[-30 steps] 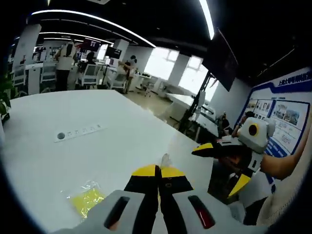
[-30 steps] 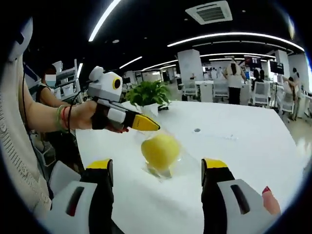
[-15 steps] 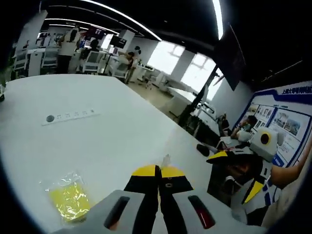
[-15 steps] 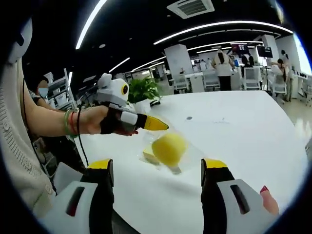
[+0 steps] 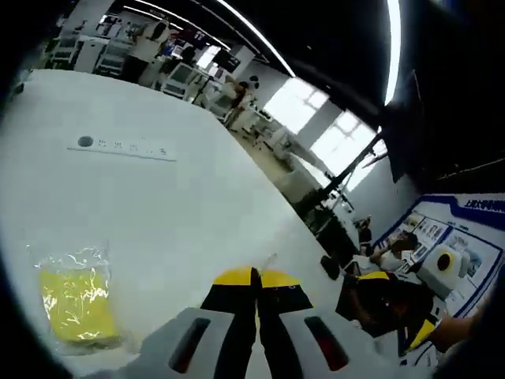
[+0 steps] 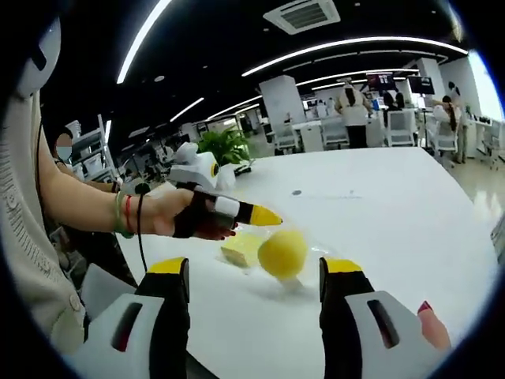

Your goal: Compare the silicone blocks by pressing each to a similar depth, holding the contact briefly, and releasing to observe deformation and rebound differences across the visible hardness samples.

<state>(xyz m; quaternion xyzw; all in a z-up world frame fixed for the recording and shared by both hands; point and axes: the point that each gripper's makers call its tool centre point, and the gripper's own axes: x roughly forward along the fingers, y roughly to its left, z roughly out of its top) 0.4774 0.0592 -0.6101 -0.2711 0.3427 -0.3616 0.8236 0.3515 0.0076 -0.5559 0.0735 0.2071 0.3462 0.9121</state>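
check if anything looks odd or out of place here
The left gripper is shut on a clear bag holding a round yellow block, dangling it above the white table instead of letting it rest there. A second bagged yellow block lies flat on the table, apart from it.

A broad white table (image 5: 158, 197) is the landmark of an open office under a dark ceiling. Long light strips (image 6: 347, 49) and an air vent (image 6: 301, 14) hang above it. A potted plant (image 6: 225, 146) stands at its far edge. Beyond it are desks and chairs (image 6: 442, 134), bright windows (image 5: 296, 106) and a blue wall poster (image 5: 473, 229).
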